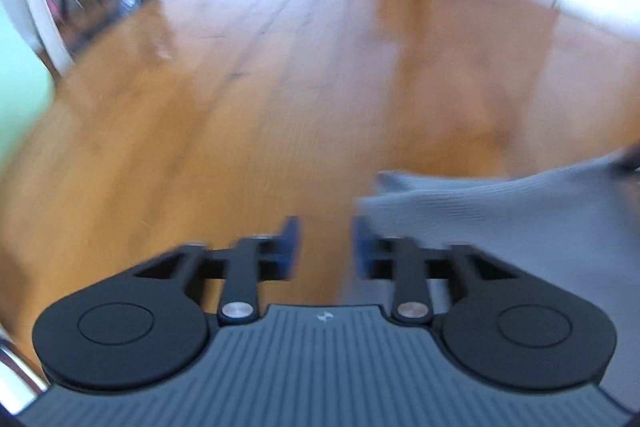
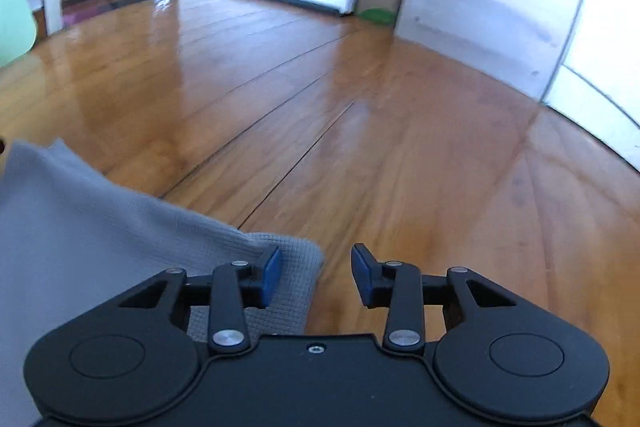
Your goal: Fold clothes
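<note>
Grey cloth (image 2: 100, 227) sits right under the right gripper (image 2: 316, 275), a waffle-knit garment spread on the wooden floor (image 2: 360, 127), its near corner poking between the blue pads (image 2: 272, 277); jaws parted wide with nothing clamped, only the left pad standing over the fabric; my read is it's lining up on that corner to pinch it for a fold; over to the left gripper (image 1: 326, 247), also parted with a clear gap and empty, floor showing between its pads while the cloth's edge lies just beside its right pad (image 1: 362, 247); each gripper at an opposite side of the garment suggests a two-corner lift is coming; left view is smeared with blur, so the weave and hem there are hard to read; the garment runs out of frame in both views, so what kind of clothing it is I cannot say.
</note>
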Demonstrator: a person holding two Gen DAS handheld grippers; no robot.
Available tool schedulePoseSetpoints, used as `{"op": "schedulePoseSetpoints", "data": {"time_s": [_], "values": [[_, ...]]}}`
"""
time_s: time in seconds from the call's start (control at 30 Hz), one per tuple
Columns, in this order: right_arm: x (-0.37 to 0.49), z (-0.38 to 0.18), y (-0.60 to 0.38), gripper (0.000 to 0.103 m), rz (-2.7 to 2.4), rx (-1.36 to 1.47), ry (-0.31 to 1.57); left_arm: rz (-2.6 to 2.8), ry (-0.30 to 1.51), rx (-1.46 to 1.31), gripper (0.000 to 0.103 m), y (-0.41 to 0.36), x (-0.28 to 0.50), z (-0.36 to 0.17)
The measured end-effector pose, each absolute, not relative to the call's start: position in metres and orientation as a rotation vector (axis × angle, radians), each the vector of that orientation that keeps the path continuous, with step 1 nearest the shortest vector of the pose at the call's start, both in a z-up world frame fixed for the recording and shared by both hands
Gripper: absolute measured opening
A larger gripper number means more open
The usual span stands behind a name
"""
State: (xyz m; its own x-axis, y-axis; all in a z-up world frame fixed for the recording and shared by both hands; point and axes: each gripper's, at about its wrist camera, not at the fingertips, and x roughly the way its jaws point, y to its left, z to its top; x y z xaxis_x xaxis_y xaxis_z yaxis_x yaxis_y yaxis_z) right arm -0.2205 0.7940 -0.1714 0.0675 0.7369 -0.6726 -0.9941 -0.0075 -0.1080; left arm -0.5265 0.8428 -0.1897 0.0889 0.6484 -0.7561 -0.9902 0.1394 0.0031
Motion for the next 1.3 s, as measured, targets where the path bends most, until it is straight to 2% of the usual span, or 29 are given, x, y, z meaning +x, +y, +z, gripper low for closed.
{"op": "schedulePoseSetpoints", "data": {"time_s": [0.03, 0.07, 0.2, 0.3, 0.4, 0.47, 0.57, 0.7, 0.73, 0.9, 1.17, 1.3], "values": [[-0.220, -0.163, 0.787, 0.045, 1.486, -0.638, 0.519, 1.292, 0.655, -0.651, 0.055, 0.830, -0.529, -0.184], [-0.221, -0.157, 0.778, 0.047, 1.518, -0.627, 0.557, 1.247, 0.607, -0.691, 0.055, 0.817, -0.530, -0.178], [-0.234, -0.142, 0.743, 0.048, 1.651, -0.631, 0.702, 1.087, 0.719, -0.684, 0.055, 0.772, -0.508, -0.189], [-0.252, -0.151, 0.707, 0.049, 1.711, -0.701, 0.799, 1.043, 0.913, -0.525, 0.058, 0.733, -0.481, -0.203], [-0.288, -0.174, 0.669, 0.049, 1.710, -0.911, 0.785, 1.022, 1.121, -0.345, 0.058, 0.689, -0.466, -0.217], [-0.309, -0.177, 0.638, 0.052, 1.737, -0.982, 0.669, 1.043, 1.120, -0.287, 0.070, 0.666, -0.476, -0.215], [-0.327, -0.174, 0.600, 0.057, 1.670, -1.005, 0.570, 1.088, 1.097, -0.323, 0.071, 0.648, -0.506, -0.208], [-0.330, -0.171, 0.550, 0.061, 1.577, -0.947, 0.558, 1.118, 1.075, -0.467, 0.072, 0.626, -0.540, -0.207], [-0.328, -0.170, 0.536, 0.066, 1.564, -0.928, 0.546, 1.123, 1.101, -0.474, 0.073, 0.622, -0.542, -0.207], [-0.324, -0.167, 0.482, 0.070, 1.517, -0.886, 0.717, 1.133, 1.171, -0.525, 0.076, 0.586, -0.564, -0.207], [-0.276, -0.165, 0.434, 0.072, 1.417, -0.869, 1.053, 1.077, 1.158, -0.553, 0.079, 0.573, -0.561, -0.191], [-0.262, -0.162, 0.422, 0.073, 1.434, -0.875, 1.077, 1.053, 1.182, -0.532, 0.079, 0.568, -0.553, -0.195]]}}
